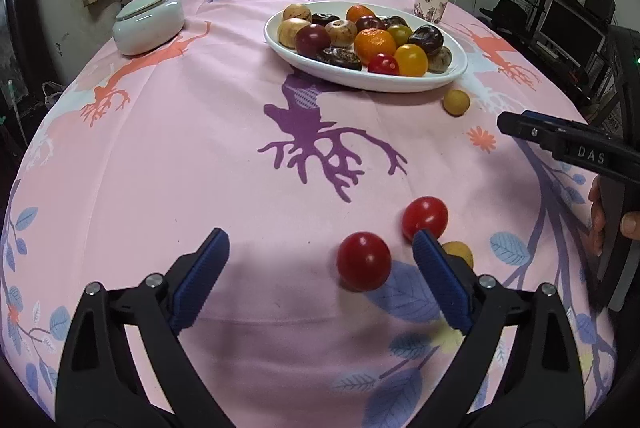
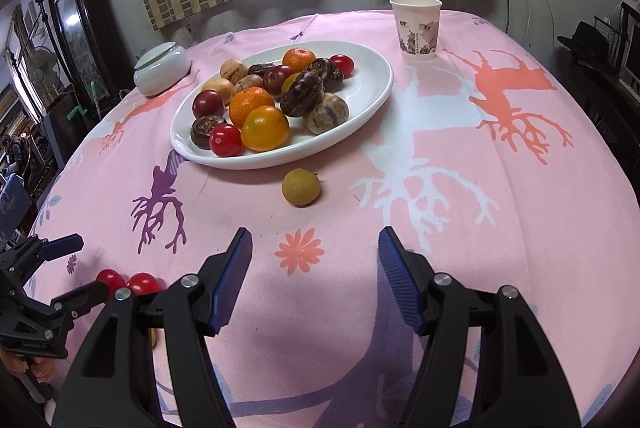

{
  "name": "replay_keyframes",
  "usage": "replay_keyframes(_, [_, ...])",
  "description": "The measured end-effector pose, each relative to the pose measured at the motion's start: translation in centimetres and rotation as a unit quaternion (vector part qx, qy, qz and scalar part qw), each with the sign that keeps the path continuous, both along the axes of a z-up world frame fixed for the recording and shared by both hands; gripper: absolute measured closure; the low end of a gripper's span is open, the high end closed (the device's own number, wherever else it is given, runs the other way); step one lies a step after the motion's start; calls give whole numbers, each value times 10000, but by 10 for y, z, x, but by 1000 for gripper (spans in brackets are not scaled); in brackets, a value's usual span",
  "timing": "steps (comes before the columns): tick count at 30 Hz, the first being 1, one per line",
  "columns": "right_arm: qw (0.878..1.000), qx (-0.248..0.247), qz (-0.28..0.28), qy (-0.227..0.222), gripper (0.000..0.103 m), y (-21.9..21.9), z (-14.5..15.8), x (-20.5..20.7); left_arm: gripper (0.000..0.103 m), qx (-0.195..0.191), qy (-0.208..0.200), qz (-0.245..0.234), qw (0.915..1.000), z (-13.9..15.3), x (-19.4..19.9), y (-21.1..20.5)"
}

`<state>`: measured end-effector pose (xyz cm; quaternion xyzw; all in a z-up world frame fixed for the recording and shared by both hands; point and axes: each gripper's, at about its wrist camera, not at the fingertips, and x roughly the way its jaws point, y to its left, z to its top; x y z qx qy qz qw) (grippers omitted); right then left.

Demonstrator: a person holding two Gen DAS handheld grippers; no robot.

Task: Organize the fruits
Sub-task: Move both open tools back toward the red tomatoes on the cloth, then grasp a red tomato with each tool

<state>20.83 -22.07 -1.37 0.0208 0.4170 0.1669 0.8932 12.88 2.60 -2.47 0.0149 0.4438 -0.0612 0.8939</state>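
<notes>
The left claw (image 1: 320, 248) is hovering low over the desk covered in a pink printed cloth (image 1: 200, 148), its blue-padded jaws spread wide with nothing between them. Two round red cherry tomatoes are lying on the cloth just ahead of it: the nearer one (image 1: 363, 261) is sitting inside the gap toward the right jaw, and the farther one (image 1: 425, 218) is resting just beyond that jaw's tip. A small tan fruit (image 1: 460, 252) is peeking out behind the same jaw. The right claw (image 2: 316, 248) is also standing open and empty, pointing toward a round yellowish-brown longan (image 2: 301, 187) that is lying on the cloth just in front of the white oval plate (image 2: 372, 84). That plate is holding a heap of oranges, red and yellow tomatoes and dark brown fruits. A white paper cup (image 2: 416, 28) and a pale lidded ceramic jar (image 2: 161, 69) are standing farther back.
</notes>
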Motion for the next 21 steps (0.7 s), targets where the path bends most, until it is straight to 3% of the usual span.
replay_keyframes(9, [9999,-125,29,-92,37,5,2,-3,10,219,-28,-91,9997,-6,-2,-6])
replay_keyframes(11, [9998,-157,47,-115,37,7,2,-4,21,162,23,-151,9998,-8,-2,-7])
replay_keyframes(13, [9997,-209,65,-117,37,9,1,-4,47,37,152,-220,9996,-13,0,-7])
replay_keyframes(15, [9996,-257,73,-118,37,10,0,-4,53,41,96,-283,9995,-15,-1,-9])
replay_keyframes(18, [9995,-289,108,-98,37,13,-1,-5,70,96,63,-464,9989,-15,-4,-17])
replay_keyframes(21, [9989,-102,466,-40,37,22,1,-10,72,129,55,-496,9987,-14,-5,-18])
